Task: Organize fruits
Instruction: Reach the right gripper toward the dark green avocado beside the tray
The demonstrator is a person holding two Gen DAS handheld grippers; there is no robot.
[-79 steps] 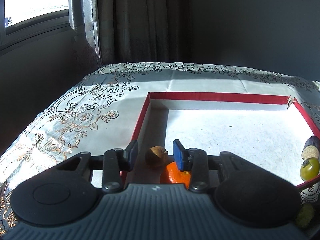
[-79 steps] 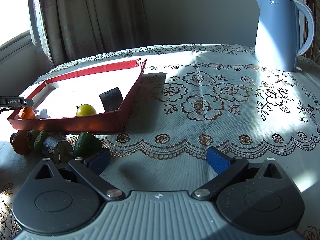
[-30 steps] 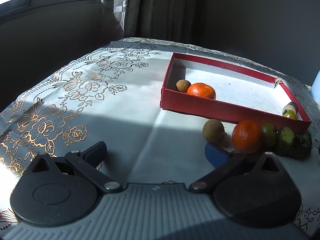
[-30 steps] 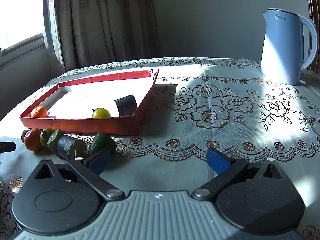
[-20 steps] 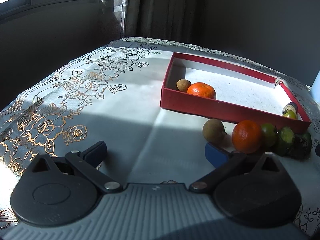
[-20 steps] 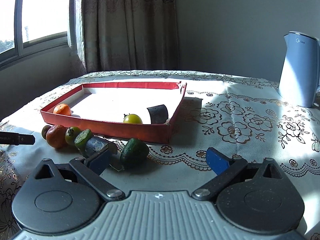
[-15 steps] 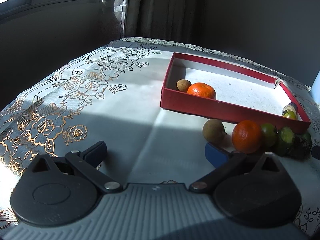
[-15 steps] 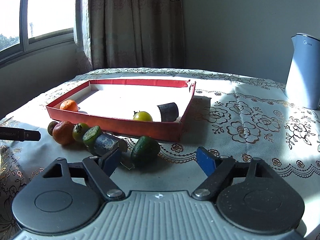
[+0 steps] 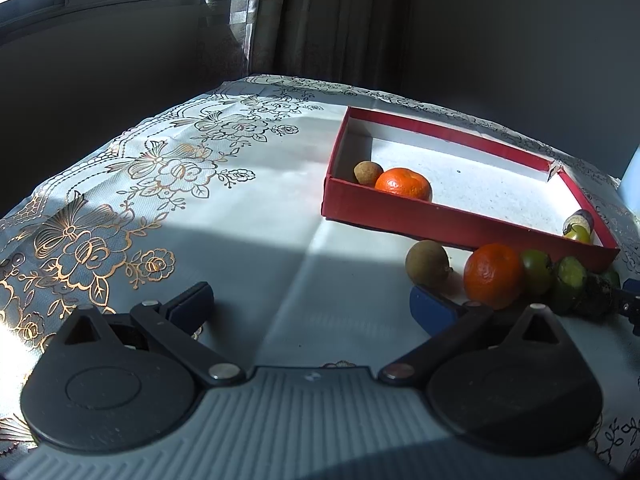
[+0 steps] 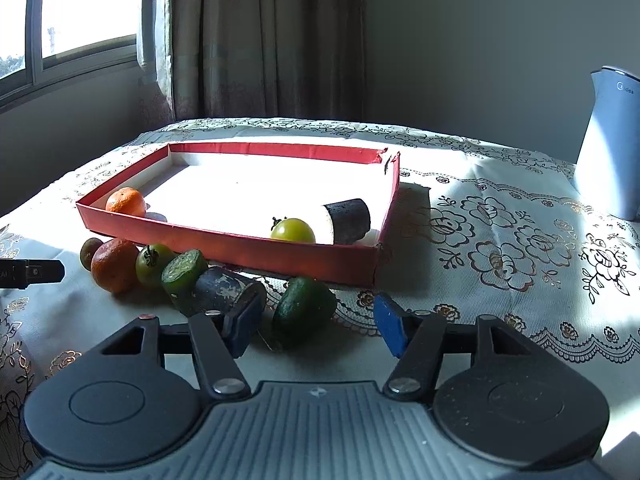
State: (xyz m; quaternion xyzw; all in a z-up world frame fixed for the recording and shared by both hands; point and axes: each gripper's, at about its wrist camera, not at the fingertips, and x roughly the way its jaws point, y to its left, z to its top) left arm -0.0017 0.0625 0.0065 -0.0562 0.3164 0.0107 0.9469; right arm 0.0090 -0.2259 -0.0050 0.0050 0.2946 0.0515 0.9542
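Closing in on the dark green piece in front of the red tray

Right gripper [image 10: 316,326] with jaws apart, just narrowing, the dark green piece [image 10: 306,307] between them but no pad pressing yet. Just outside the red tray [image 10: 280,258], off its near wall, touching nothing. Probably light, firm and smooth-skinned, with a flat cut end and a rounded body, so likely to roll or slip; best taken across the round flanks near the middle, gently. Left of it along that wall: dark cylinder [image 10: 218,290], cut green slice [image 10: 182,270], green tomato [image 10: 150,264], orange [image 10: 114,264]. Left gripper [image 9: 310,306] wide apart, empty, short of the tray.
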